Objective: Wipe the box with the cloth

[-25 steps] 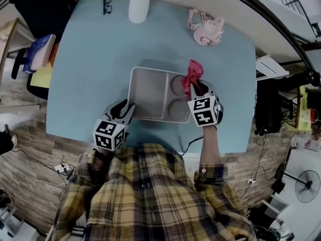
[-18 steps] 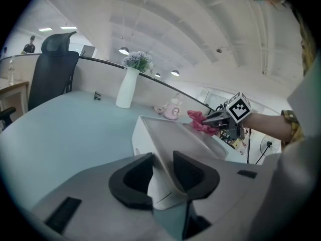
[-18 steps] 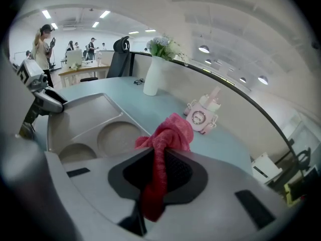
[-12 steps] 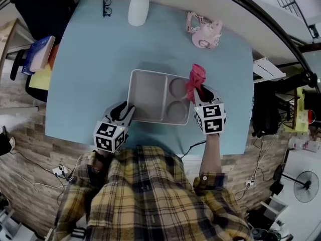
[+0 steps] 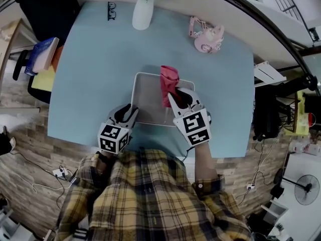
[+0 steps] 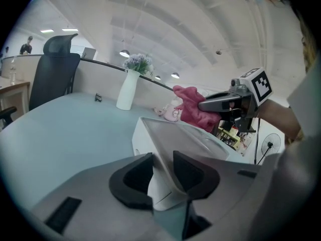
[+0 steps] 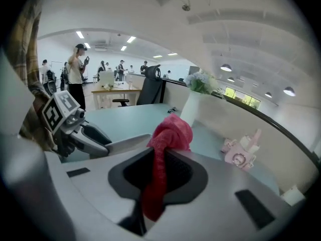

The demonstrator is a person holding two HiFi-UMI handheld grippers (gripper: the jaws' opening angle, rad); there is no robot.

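Box (image 5: 149, 100) at frame centre on counter (image 5: 90, 59), near-left rim clamped in my left gripper (image 5: 128, 113). Cloth (image 5: 169, 79), pinched tight in my right gripper (image 5: 180, 95), has shifted from box's right side to its middle. I judge wiping stroke under way, left part pending.

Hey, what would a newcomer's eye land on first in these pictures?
The crumpled red cloth, pinched in the right gripper, hovers over the middle of the pale grey plastic box at the centre of the light blue table. The left gripper clamps the box's near left corner. A white vase of flowers stands at the table's far edge.
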